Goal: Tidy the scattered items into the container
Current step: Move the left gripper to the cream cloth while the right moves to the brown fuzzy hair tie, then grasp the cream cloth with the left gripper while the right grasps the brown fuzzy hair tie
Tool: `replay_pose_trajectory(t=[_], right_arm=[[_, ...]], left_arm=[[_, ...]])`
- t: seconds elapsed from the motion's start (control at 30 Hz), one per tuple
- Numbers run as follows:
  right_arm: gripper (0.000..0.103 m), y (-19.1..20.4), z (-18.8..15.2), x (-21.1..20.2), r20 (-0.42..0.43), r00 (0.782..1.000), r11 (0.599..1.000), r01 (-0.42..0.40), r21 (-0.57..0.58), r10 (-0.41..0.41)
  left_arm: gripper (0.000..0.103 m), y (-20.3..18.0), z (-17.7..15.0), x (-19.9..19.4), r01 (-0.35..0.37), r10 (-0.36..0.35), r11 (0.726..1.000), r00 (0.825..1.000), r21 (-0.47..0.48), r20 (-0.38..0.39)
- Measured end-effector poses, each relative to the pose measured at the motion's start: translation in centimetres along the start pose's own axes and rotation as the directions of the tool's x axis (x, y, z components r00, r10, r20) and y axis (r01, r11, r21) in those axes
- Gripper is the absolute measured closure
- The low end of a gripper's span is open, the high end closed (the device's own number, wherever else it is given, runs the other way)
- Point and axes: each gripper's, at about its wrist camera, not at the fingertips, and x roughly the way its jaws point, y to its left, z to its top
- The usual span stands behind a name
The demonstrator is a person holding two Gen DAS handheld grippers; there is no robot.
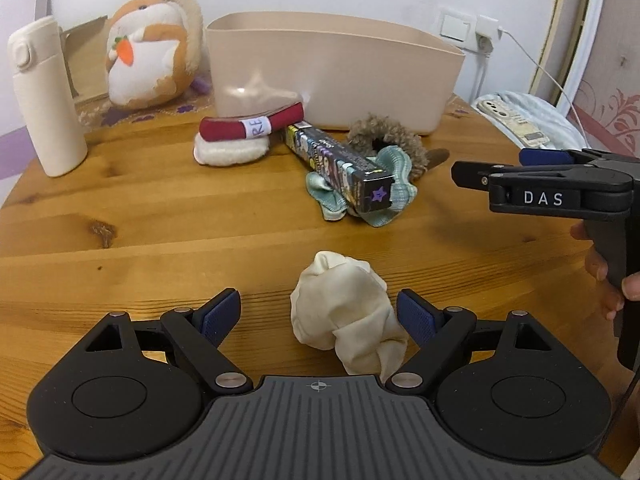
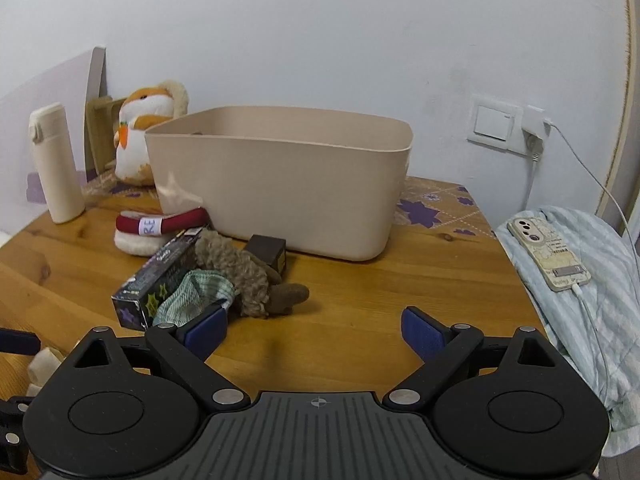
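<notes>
Left wrist view: my left claw (image 1: 320,312) gapes wide around the cream cloth ball (image 1: 346,320), gripping nothing yet; the ball sits off-centre, touching or nearly touching the pad at 3 o'clock.
Table (image 1: 140,240): wooden, carrying everything below.
Container (image 1: 332,68): beige tub at 12 o'clock, well apart from the ball; I cannot see into it.
Plush toy (image 1: 152,52): at 11 o'clock beside the tub, with a cream flask (image 1: 44,96) at 10 o'clock.
Long dark box (image 1: 340,160): lying across a teal scrunchie (image 1: 356,196) at 12 to 1 o'clock, a brown fuzzy scrunchie (image 1: 392,140) just behind.
Red-and-white roll (image 1: 236,136): at 11 o'clock, near the tub's front wall.
Small dark box (image 2: 268,254): in the right wrist view at 12 o'clock, against the tub.
Right claw (image 2: 314,332): jaws wide, nothing between them, bare wood below; the pile lies at 10 o'clock.
Risk, left: closing off-centre could pinch only a fold, so the soft ball may unravel or slip.
Risk, right: reaching into the heap may nudge the long box and drag both scrunchies.
</notes>
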Motion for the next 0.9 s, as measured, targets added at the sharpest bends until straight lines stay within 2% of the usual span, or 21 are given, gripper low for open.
replay_pose_trajectory(t=[0.37, 0.73, 0.9], right_arm=[[0.008, 0.8, 0.6, 3.3, -0.026, 0.999, 0.998, 0.021, -0.062, -0.023], [0.008, 1.9, 1.2, 6.2, -0.044, 0.999, 0.995, 0.0, -0.101, -0.004], [0.014, 1.8, 1.1, 7.1, -0.062, 0.998, 0.996, -0.028, -0.085, 0.022]], left_arm=[[0.016, 1.0, 0.3, 1.0, -0.013, 0.013, 0.999, 1.0, -0.03, 0.003], [0.016, 0.9, 0.6, 1.9, -0.027, 0.027, 0.999, 1.0, -0.024, 0.006], [0.016, 0.6, 0.4, 2.0, -0.05, 0.05, 0.999, 0.999, -0.002, 0.017]])
